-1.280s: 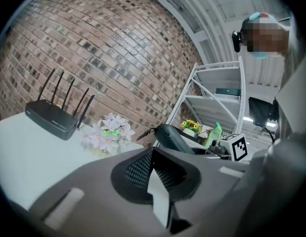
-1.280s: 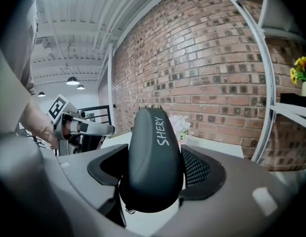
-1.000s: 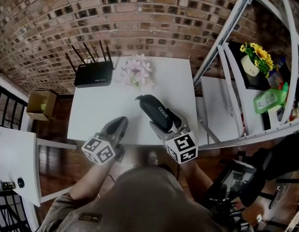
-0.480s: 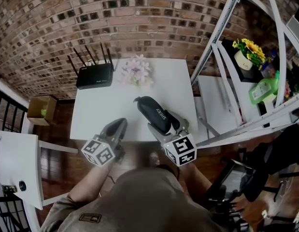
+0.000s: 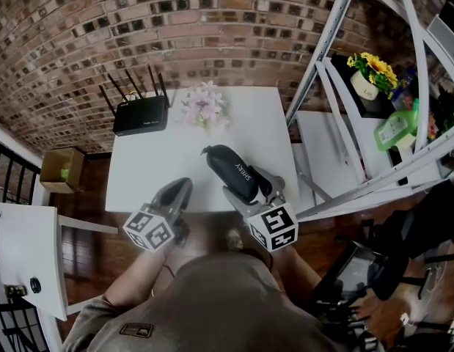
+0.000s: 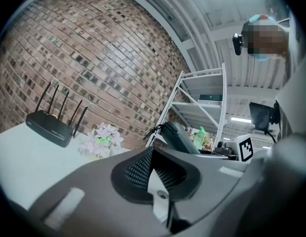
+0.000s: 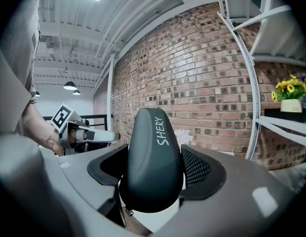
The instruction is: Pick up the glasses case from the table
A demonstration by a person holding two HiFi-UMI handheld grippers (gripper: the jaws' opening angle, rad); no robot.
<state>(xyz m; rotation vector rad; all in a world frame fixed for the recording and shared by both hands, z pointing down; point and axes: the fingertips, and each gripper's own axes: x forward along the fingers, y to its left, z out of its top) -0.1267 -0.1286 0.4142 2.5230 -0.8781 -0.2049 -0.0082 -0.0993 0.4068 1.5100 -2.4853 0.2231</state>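
The glasses case [image 5: 234, 173] is black and oblong with white lettering. My right gripper [image 5: 253, 190] is shut on its near end and holds it off the white table [image 5: 153, 160], its far end pointing toward the brick wall. In the right gripper view the case [image 7: 153, 157] fills the gap between the pads of the right gripper [image 7: 155, 181]. My left gripper [image 5: 180, 190] hovers over the table's front edge to the left of the case, shut with nothing in it. From the left gripper [image 6: 153, 168] the case [image 6: 180, 138] shows raised at the right.
A black router [image 5: 141, 112] with antennas and a bunch of pale flowers [image 5: 204, 107] stand at the table's back. White metal shelving [image 5: 337, 57] at the right carries a pot of yellow flowers [image 5: 370, 75] and a green bottle [image 5: 394, 129]. A cardboard box [image 5: 59, 171] lies on the floor at the left.
Both grippers have shifted only slightly, and the head view has swung a little. The right gripper keeps the same hold on the case. The left stays shut.
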